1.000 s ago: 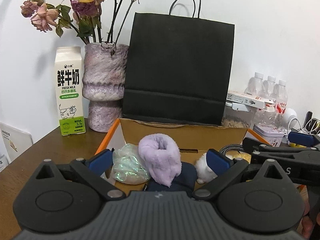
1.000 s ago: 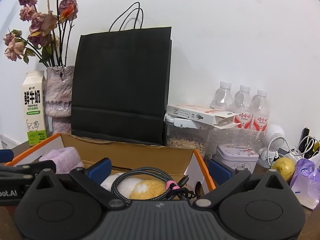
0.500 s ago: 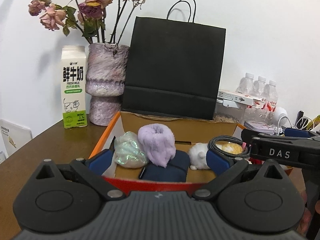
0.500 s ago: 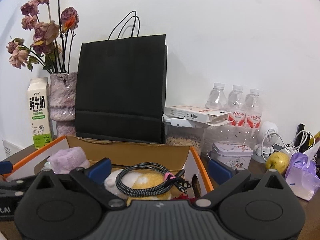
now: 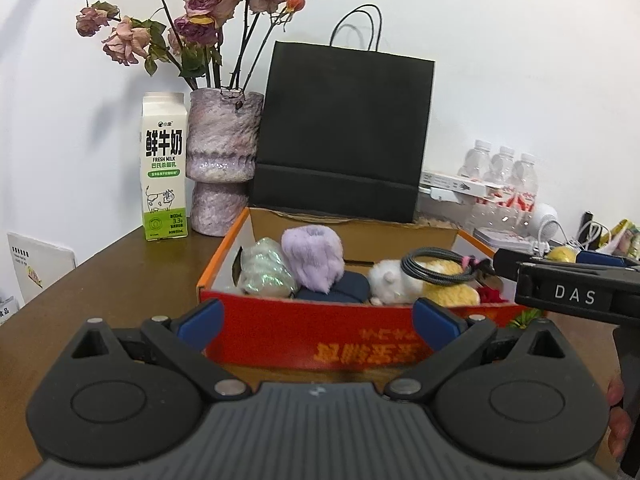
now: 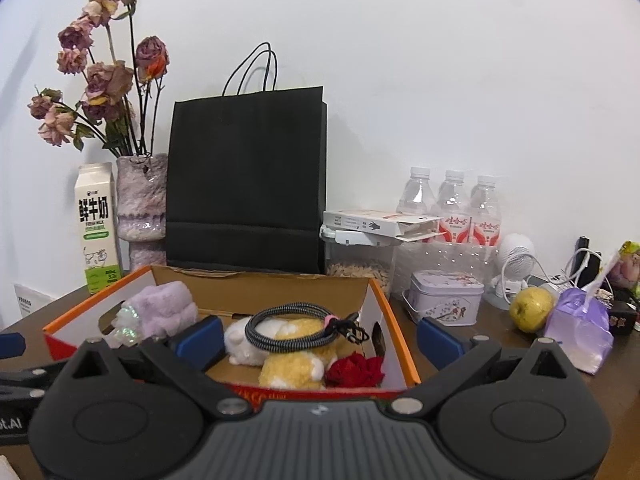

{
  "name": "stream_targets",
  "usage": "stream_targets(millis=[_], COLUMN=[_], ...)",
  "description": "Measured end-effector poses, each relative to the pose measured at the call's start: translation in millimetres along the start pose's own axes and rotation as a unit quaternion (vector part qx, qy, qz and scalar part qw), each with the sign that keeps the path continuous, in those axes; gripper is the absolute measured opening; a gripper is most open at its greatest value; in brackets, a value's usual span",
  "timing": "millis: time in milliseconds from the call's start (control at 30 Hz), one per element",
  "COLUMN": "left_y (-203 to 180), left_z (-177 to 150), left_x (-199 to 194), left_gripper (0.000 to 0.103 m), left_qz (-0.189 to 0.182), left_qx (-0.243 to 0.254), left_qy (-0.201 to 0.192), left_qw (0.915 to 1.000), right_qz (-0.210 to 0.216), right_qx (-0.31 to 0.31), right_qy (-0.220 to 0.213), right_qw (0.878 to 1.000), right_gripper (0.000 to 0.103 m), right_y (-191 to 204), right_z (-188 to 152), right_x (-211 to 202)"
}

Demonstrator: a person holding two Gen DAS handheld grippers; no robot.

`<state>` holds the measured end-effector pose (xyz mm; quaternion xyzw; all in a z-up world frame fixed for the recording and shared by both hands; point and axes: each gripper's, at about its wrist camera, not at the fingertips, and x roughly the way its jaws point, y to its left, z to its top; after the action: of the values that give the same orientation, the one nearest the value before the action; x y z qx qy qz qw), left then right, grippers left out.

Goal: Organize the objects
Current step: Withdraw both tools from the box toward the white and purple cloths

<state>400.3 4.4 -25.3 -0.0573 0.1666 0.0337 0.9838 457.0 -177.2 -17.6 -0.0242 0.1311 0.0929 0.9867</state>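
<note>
Toys and soft things sit in the red and orange box on the brown surface. A purple fluffy roll leans by a shiny green bundle on the left side. A white and yellow plush toy lies on the right side, with a coiled black cable on top and a red flower beside it. The left tool is wide open and holds nothing, just in front of the box. The right tool is wide open too, empty, near the box's right end. A black paper bag stands behind the box.
</note>
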Motion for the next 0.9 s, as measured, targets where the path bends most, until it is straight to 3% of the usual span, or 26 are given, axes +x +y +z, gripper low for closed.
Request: stream_targets(millis=[500,900], left_y=[-16.1,-0.8], left_z=[0.7,4.2], left_x=[-68.3,-137.2], left_gripper=[0.103,0.103], left_qz=[-0.025,-0.008], left_qx=[0.016,0.015], left_qy=[-0.023,-0.022], left_qw=[0.9993,0.9996], right_qz=[0.005,0.041], right_qx=[0.004,-0.010], right_qy=[0.017,0.024], right_qw=[1.000,0.999], right_gripper=[0.103,0.103], right_y=[-8.6,6.1], right_z=[-18.9,-29.2], right_x=[-79.3,-157.1])
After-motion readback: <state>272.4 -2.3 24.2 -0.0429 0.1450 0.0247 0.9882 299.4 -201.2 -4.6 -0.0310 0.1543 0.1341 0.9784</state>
